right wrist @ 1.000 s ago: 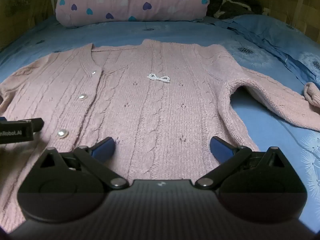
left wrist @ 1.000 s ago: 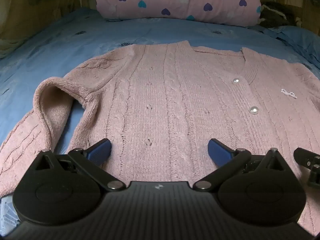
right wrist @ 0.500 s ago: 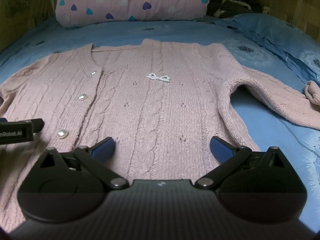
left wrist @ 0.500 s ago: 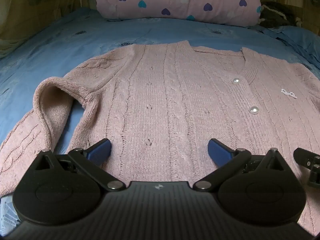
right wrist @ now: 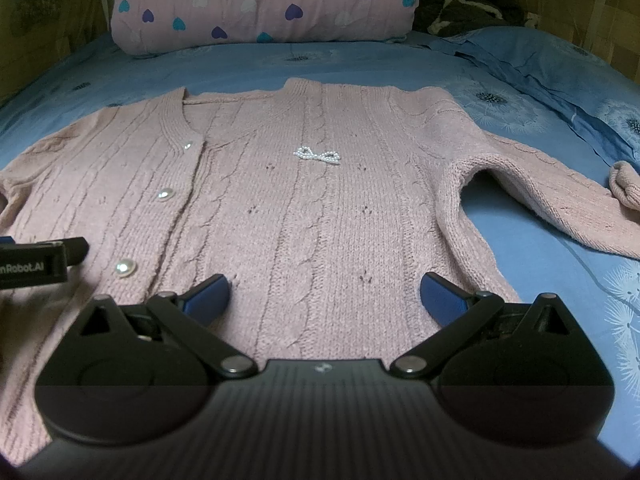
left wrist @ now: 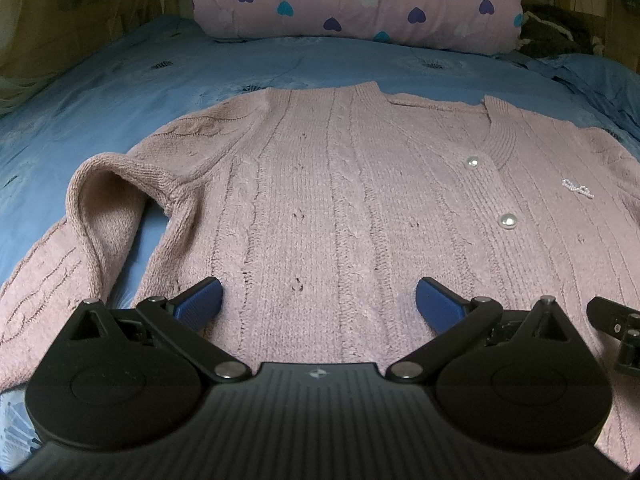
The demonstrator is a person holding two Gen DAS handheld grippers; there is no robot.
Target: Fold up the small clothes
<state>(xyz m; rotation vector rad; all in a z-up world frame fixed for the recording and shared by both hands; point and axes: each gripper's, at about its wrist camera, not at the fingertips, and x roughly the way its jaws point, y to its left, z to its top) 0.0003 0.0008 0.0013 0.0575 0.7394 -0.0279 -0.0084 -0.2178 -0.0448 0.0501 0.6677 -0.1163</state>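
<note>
Pink cardigan [left wrist: 320, 208] spread flat, buttoned, on the blue bed [left wrist: 120, 92]. Left gripper [left wrist: 319, 300] and right gripper [right wrist: 325, 295] over its hem, jaws wide, empty. Best folding sleeves inward first, pinching only knit.

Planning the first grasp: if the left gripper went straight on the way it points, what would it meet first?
Probably the pink cardigan lying flat ahead of the open left gripper; height above it is unclear.

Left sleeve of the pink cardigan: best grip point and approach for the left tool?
Grip the raised fold of the pink knitted cardigan's left sleeve, coming from the outer, blue-bedsheet side. That ridge stands off the bed, so the open left tool can likely straddle it; the flat body offers no edge to pinch.
</note>
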